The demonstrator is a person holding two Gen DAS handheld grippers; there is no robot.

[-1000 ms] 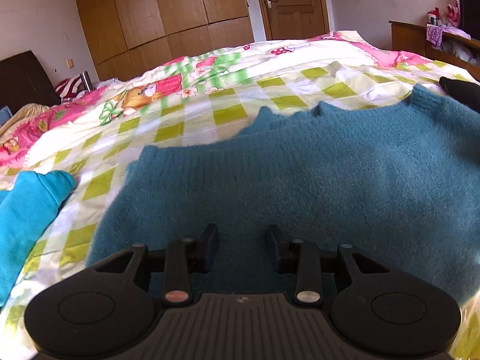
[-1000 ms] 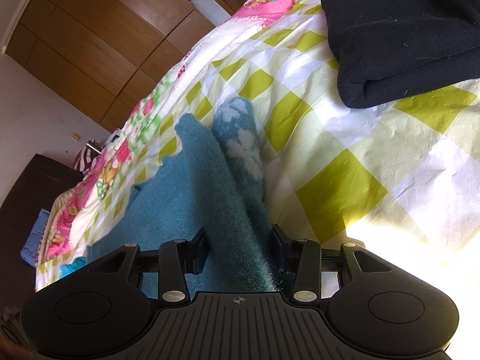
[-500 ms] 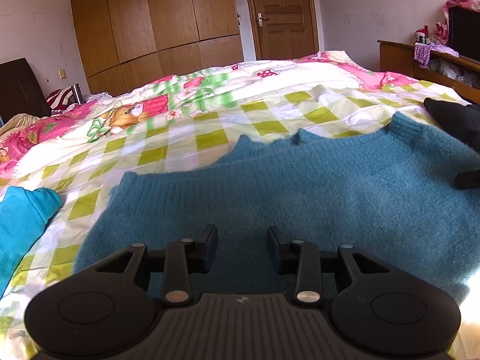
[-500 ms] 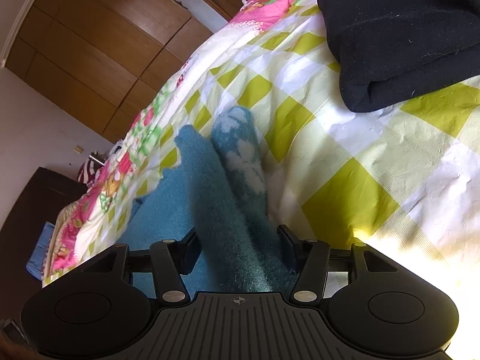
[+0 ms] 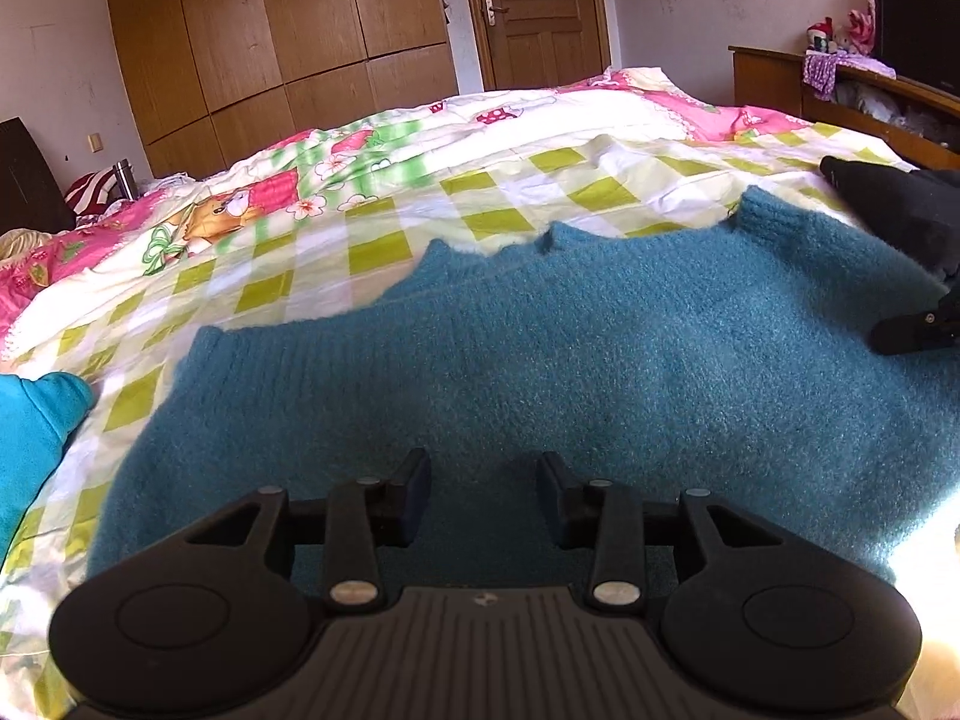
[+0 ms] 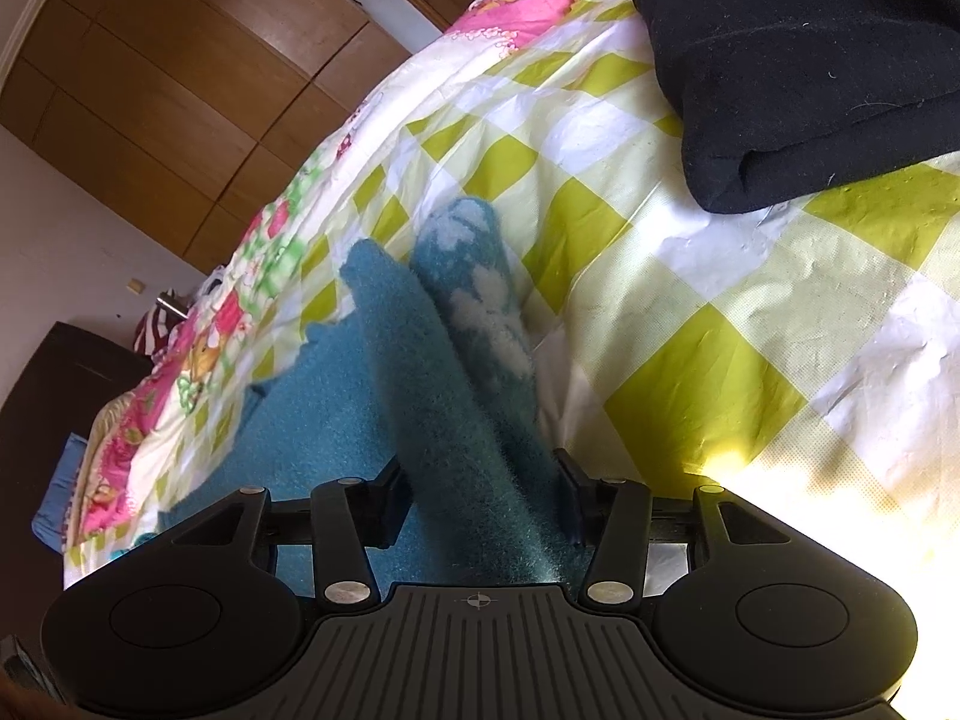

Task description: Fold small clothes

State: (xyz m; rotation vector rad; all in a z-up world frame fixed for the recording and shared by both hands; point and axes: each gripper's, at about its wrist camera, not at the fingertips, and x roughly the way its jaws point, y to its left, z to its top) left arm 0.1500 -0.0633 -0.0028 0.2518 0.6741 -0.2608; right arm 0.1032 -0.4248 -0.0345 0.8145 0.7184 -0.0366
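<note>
A fuzzy teal sweater [image 5: 600,372] lies spread on the checked quilt [image 5: 480,204]. My left gripper [image 5: 483,498] hovers open just over its near part, with nothing between the fingers. In the right wrist view a raised fold of the sweater [image 6: 456,420] runs between the fingers of my right gripper [image 6: 480,498], whose jaws stand apart around it. Past the fold lies a part of the sweater with white flowers [image 6: 486,300]. A right gripper fingertip [image 5: 912,330] shows at the sweater's right edge.
A folded black garment [image 6: 810,60] lies on the quilt [image 6: 720,330] to the right, also seen as the black garment [image 5: 900,210]. A bright turquoise garment [image 5: 30,432] lies at the left. A wooden wardrobe [image 5: 270,48], door [image 5: 534,12] and side cabinet [image 5: 780,78] stand beyond the bed.
My right gripper's jaws have widened a little around the sweater fold. The left gripper has drawn back, showing more of the sweater, and the right fingertip has come into its view.
</note>
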